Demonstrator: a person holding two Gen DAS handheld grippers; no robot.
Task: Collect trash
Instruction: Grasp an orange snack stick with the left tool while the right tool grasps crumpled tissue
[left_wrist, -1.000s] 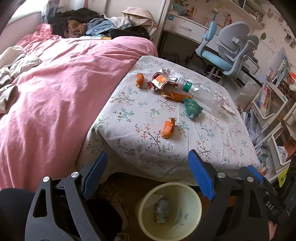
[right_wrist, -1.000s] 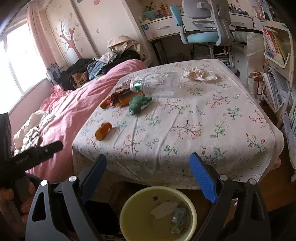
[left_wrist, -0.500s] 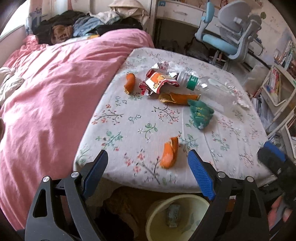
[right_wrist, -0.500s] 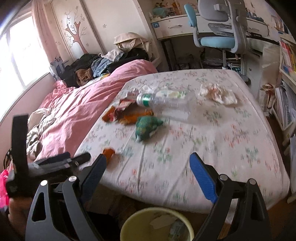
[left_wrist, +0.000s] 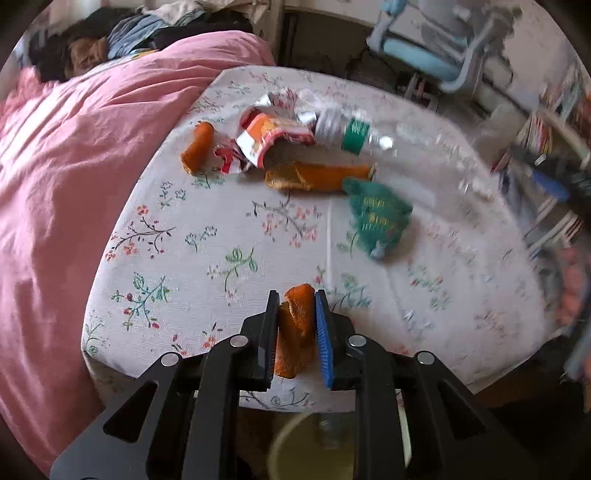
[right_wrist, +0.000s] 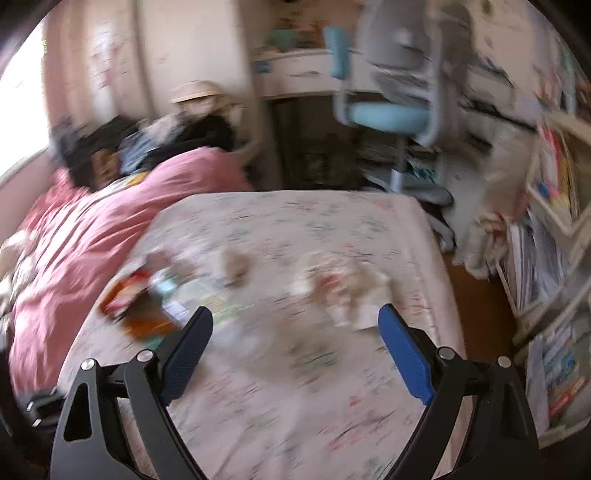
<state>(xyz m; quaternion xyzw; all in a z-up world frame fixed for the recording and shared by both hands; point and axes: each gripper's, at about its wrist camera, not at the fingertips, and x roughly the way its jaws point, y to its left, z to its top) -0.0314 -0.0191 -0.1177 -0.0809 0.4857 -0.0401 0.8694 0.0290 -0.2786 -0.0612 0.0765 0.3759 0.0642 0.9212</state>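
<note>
At the lower middle of the left view, the left gripper (left_wrist: 296, 308) has just closed, pinching an orange peel (left_wrist: 295, 325) at the flowered sheet's (left_wrist: 207, 258) near edge, while the right gripper (right_wrist: 295, 328) hangs spread wide above it.

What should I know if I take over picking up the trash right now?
Left tool: its jaws have just closed on the orange peel at the near edge of the floral bed cover.
Right tool: open, empty, above the crumpled tissue.
Done: some trash already in the bin, below the bed edge.
Left: drop this peel in; then two more peels, snack wrapper, plastic bottle, green net, tissue.
</note>
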